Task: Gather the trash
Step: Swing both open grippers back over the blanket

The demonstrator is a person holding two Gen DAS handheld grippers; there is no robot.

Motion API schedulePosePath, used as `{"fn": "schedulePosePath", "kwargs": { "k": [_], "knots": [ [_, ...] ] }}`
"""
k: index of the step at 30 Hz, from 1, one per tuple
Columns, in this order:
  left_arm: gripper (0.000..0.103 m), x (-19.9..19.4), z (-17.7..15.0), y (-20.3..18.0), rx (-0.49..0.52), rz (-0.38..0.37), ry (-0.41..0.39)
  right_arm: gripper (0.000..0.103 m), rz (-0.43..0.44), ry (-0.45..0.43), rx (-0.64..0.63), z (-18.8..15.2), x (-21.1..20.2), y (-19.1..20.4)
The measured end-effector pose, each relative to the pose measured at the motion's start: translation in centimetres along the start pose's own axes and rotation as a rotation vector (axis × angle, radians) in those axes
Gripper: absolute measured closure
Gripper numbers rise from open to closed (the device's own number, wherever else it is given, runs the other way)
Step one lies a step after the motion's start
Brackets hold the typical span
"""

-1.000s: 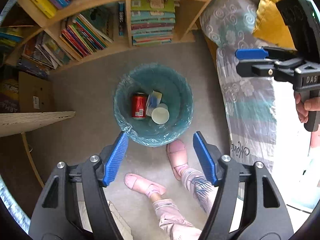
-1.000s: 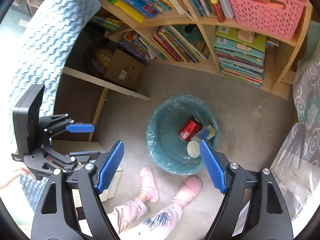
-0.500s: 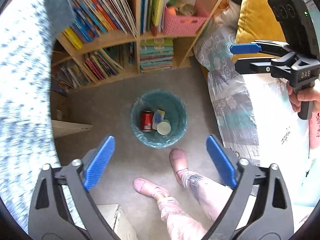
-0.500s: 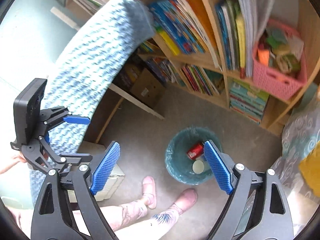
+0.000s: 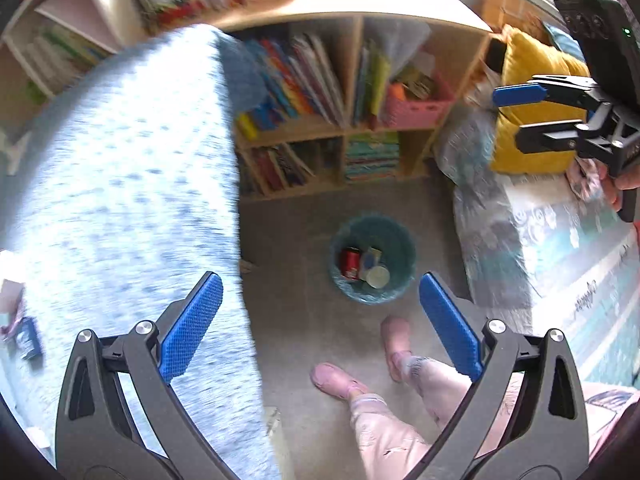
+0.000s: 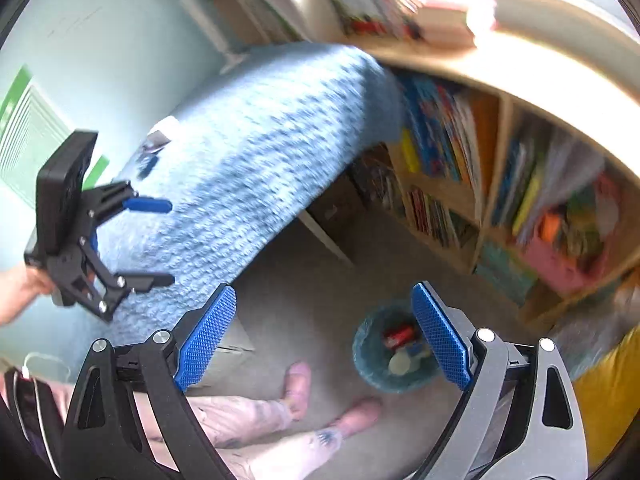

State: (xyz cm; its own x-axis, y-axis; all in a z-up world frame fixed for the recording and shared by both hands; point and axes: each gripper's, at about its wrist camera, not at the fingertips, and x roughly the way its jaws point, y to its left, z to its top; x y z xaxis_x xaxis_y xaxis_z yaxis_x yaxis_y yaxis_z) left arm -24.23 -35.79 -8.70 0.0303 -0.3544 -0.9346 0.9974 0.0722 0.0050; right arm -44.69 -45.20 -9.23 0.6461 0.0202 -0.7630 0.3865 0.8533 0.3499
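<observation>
A grey carpet (image 5: 304,248) is running from a wooden bookshelf (image 5: 340,136) to a blue knitted surface (image 5: 120,200). I am holding my left gripper (image 5: 320,320) and right gripper (image 6: 324,332) high above it, both spread wide and gripping nothing. One teal bin (image 5: 400,240) is sitting on the floor, holding one red can (image 5: 350,262), one white cup (image 5: 378,276) and one carton (image 5: 372,258).

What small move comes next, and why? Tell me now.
Probably swing the left gripper toward the small dark blue thing on the blue knitted blanket; it may be trash, though it is blurred. Both grippers, the right gripper too, have open, empty jaws, and the bin already holds a red can and a cup.
</observation>
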Motion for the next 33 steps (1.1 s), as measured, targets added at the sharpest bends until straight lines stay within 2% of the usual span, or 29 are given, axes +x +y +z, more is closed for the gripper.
{"fn": "schedulePosePath", "kwargs": {
  "k": [4, 7, 15, 17, 23, 33],
  "knots": [
    [0.007, -2.7, -0.7, 2.4, -0.037, 0.057, -0.035, 0.014, 0.040, -0.019, -0.073, 2.5, -0.4, 2.3],
    [0.007, -4.5, -1.5, 4.3, -0.080, 0.072, -0.060, 0.014, 0.046, -0.026, -0.120, 4.1, -0.1, 4.1],
    [0.007, -8.5, -5.0, 9.3, -0.235, 0.015, -0.129, 0.014, 0.099, -0.029, -0.283, 8.4, 1.4, 9.8],
    [0.007, -9.4, -6.2, 10.7, -0.261, 0.048, -0.141, 0.014, 0.110, -0.031, -0.313, 9.2, 1.9, 11.0],
    [0.007, -11.7, -10.2, 16.3, -0.306, 0.209, -0.120, 0.014, 0.161, -0.007, -0.417, 11.8, 4.8, 16.4],
    [0.007, -14.3, -17.1, 25.1, -0.383, 0.368, -0.095, 0.014, 0.232, 0.023, -0.534, 15.8, 10.0, 25.3]
  ]
}}
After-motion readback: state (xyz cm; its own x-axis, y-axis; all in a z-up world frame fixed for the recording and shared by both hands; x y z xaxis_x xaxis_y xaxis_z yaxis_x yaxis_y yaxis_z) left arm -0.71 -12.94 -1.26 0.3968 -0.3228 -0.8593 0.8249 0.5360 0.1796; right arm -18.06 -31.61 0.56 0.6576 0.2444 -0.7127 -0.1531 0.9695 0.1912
